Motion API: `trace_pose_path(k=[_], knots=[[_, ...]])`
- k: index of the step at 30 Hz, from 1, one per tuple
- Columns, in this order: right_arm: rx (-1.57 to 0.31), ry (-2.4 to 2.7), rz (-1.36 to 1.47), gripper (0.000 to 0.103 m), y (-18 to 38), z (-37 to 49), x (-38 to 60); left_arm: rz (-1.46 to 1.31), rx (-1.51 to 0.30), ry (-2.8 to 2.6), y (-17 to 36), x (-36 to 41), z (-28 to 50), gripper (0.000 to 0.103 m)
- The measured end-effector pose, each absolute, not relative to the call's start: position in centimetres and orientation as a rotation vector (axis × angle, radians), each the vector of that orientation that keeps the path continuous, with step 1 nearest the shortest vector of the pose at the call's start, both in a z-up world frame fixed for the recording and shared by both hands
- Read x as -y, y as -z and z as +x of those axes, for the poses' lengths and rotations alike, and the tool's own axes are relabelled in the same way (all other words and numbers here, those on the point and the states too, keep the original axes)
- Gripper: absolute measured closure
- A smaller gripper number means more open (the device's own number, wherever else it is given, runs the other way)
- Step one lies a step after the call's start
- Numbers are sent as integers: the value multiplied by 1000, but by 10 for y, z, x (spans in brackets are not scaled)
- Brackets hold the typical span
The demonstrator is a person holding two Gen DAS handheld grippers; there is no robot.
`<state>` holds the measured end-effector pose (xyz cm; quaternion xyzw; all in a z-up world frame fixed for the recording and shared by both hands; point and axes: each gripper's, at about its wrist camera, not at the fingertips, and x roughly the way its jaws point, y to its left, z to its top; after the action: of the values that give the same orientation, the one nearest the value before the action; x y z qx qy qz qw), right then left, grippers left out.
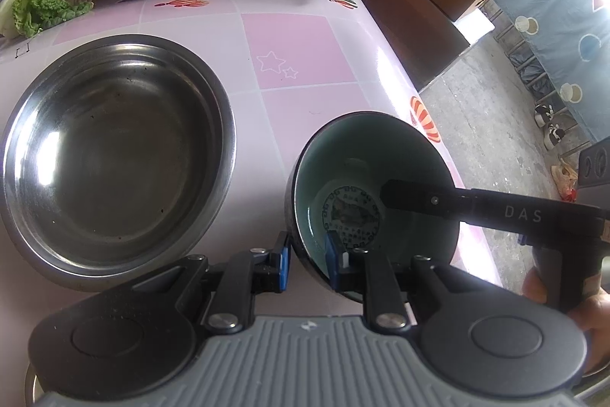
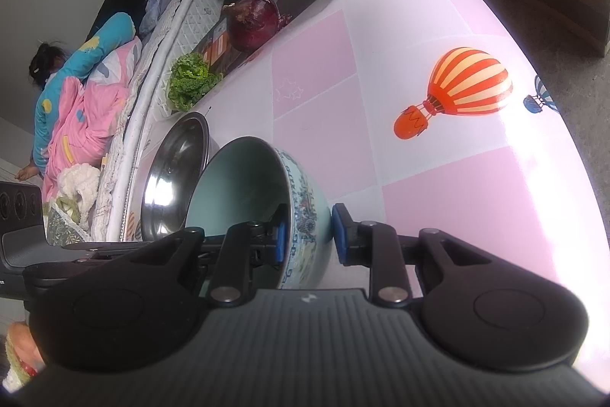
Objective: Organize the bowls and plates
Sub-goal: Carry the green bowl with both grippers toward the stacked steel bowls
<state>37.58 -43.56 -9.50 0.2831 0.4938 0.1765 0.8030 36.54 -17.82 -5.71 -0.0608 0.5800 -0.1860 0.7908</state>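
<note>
Right wrist view, ceramic bowl (image 2: 305, 216), celadon inside, blue-patterned outside

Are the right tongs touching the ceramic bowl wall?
Touching. Right wrist view: the right tongs straddle the ceramic bowl wall, inner pad against it; the outer pad shows a slight gap.

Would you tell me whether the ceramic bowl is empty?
Empty: the ceramic bowl shows its bare painted bottom; only gripper fingers reach inside.
</note>
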Motion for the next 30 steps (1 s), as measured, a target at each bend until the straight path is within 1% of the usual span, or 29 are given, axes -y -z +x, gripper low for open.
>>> trace_pose_path(k=[30], knots=[[-994,-389,551,82,36,359,421,-168,-1162,427,11,154,343,83]])
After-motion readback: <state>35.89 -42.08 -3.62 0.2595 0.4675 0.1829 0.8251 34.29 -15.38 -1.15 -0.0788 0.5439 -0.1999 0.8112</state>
